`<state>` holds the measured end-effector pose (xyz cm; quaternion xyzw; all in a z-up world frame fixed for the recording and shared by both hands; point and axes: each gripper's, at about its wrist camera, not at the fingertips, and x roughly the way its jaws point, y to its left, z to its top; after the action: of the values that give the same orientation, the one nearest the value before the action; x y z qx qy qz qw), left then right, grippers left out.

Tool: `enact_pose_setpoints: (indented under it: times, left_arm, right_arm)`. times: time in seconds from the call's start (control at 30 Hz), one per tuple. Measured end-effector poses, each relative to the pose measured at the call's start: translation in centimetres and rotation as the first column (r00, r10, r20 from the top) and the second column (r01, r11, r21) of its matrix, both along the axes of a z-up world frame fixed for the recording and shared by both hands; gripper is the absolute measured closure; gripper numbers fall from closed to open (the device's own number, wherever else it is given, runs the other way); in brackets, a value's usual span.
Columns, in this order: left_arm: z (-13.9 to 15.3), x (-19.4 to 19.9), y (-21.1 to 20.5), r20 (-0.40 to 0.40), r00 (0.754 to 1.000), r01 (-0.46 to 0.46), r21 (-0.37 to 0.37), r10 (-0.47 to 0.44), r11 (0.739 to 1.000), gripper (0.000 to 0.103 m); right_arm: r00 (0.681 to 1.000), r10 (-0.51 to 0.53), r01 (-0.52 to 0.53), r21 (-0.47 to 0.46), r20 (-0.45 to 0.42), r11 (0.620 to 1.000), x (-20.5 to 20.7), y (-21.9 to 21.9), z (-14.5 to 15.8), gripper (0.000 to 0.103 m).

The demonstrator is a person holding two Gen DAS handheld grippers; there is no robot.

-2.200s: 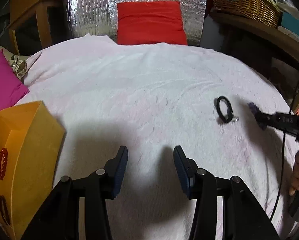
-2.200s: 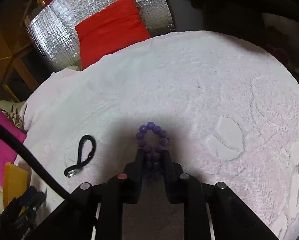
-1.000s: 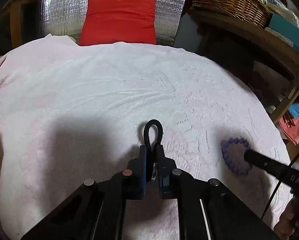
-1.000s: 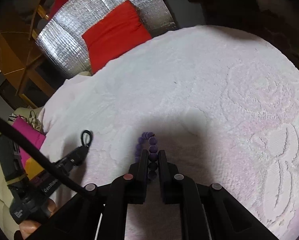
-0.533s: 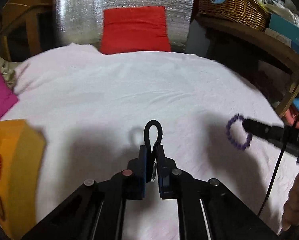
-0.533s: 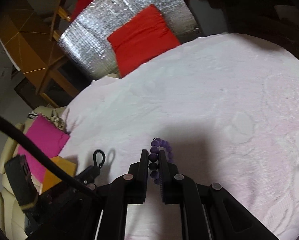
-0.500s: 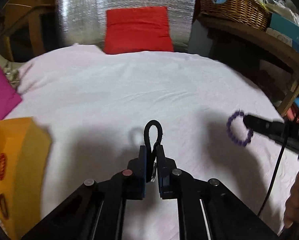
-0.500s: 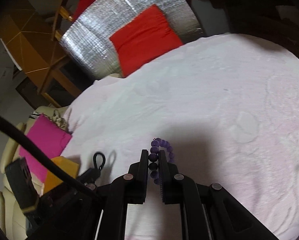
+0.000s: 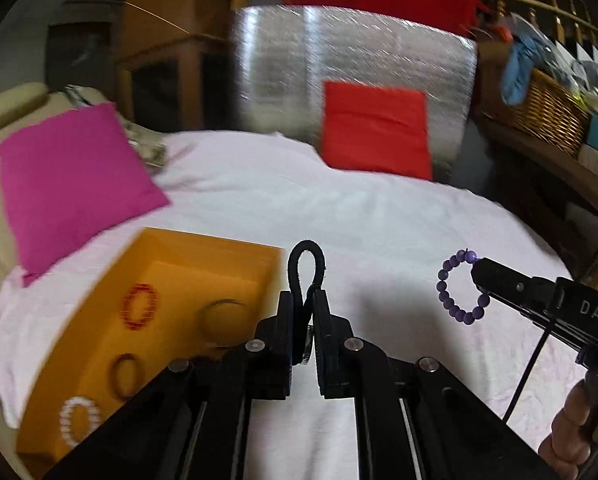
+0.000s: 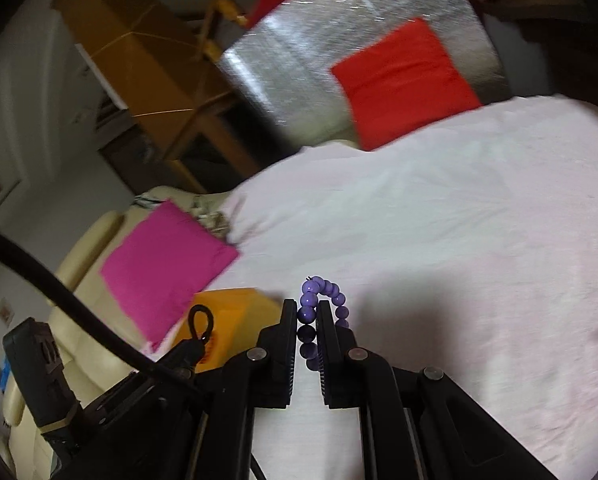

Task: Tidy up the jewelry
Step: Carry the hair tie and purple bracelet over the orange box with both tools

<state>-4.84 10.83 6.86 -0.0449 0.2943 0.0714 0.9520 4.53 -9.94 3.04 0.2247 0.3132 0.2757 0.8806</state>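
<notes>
Pale pink bedspread (image 9: 379,216) carries an orange box (image 9: 203,272) holding several bracelets. Left gripper (image 9: 303,312) is clenched on a black cord loop (image 9: 306,268) beside the box; right gripper (image 10: 307,320) pinches a purple bead bracelet (image 10: 323,292) above the spread.

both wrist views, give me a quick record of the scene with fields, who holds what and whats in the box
left gripper: jaws shut on the black cord loop
right gripper: jaws shut on the purple bead bracelet
orange box: open, on the pale pink cloth, left of the left gripper
box contents: red bead bracelet, dark bracelet, white bead bracelet, one blurred ring
behind the cloth: magenta cushion, red cushion
</notes>
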Motion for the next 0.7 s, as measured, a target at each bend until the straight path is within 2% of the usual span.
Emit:
enact_pose_setpoints:
  times: [0.17, 0.4, 0.7]
  left_arm:
    - [0.1, -3.3, 3.6, 0.009, 0.995, -0.101, 0.029, 0.101, 0.994, 0.093]
    - [-0.7, -6.6, 8.1, -0.013, 0.973, -0.228, 0.044, 0.229, 0.973, 0.093]
    - [-1.9, -8.8, 10.6, -0.037, 0.942, -0.333, 0.059, 0.335, 0.941, 0.093]
  right_arm:
    - [0.996, 0.08, -0.081, 0.03, 0.03, 0.996, -2.2, 4.5, 0.4, 0.092]
    - [0.979, 0.2, -0.201, 0.024, 0.04, 0.979, -5.8, 10.4, -0.2, 0.092]
    - [0.96, 0.276, -0.278, 0.033, 0.037, 0.96, -9.1, 13.3, -1.2, 0.092]
